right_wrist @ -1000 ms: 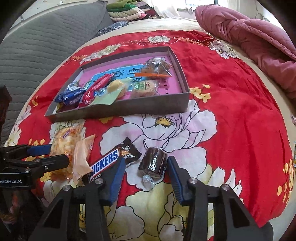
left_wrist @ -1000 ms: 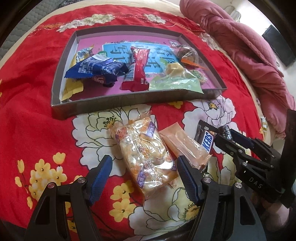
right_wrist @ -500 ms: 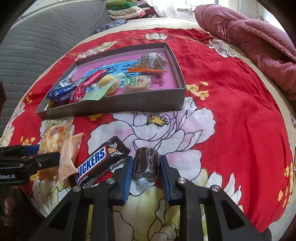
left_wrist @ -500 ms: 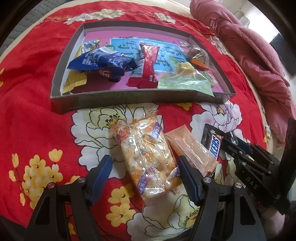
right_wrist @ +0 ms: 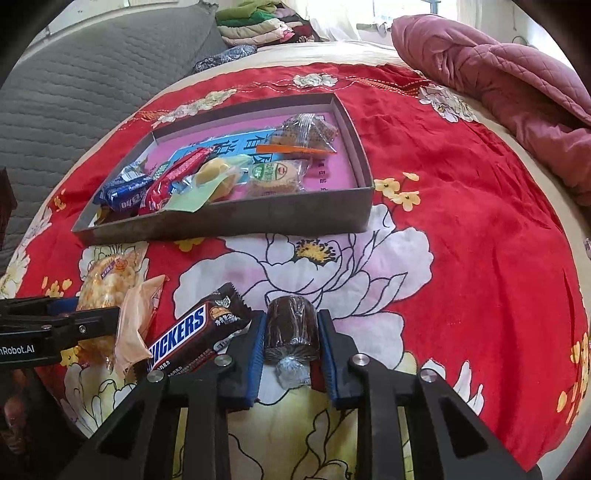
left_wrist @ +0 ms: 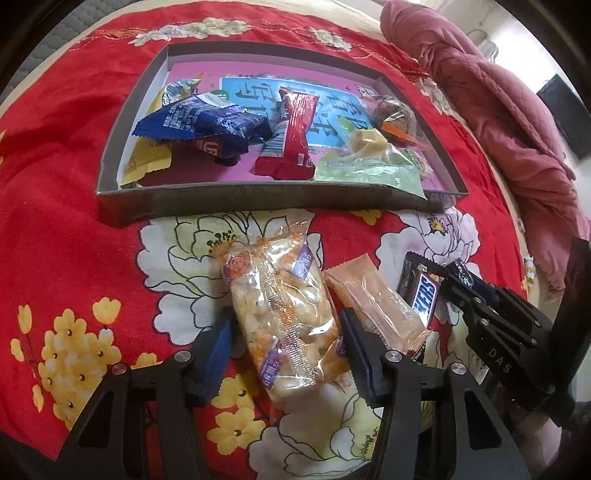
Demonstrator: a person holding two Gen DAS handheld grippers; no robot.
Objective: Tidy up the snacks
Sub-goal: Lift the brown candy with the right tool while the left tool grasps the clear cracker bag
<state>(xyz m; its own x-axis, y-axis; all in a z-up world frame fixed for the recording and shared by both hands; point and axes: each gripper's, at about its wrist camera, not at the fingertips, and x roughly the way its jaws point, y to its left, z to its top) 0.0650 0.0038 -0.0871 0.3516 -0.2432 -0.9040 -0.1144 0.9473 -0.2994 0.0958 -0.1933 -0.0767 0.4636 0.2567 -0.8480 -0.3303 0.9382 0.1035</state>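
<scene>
A clear packet of rice crackers [left_wrist: 280, 295] lies on the red flowered bedspread, between the fingers of my left gripper [left_wrist: 284, 339]. Its jaws are closing and the blue pads touch both sides of the packet. My right gripper [right_wrist: 291, 319] is shut on a small dark brown wrapped cake [right_wrist: 291, 325], which rests on the cloth. A Snickers bar [right_wrist: 188, 332] and a pale orange packet [right_wrist: 138, 317] lie between the two grippers. Beyond them stands the shallow grey box [right_wrist: 258, 218], holding several snacks.
A pink quilt [right_wrist: 498, 81] is bunched at the bed's far right. A grey padded headboard [right_wrist: 92, 85] and folded clothes [right_wrist: 258, 26] stand behind the box. Bare bedspread [right_wrist: 461, 240] stretches to the right of the box.
The right gripper's jaws came together onto the brown cake. The left gripper slid forward around the cracker packet and its jaws narrowed onto it.
</scene>
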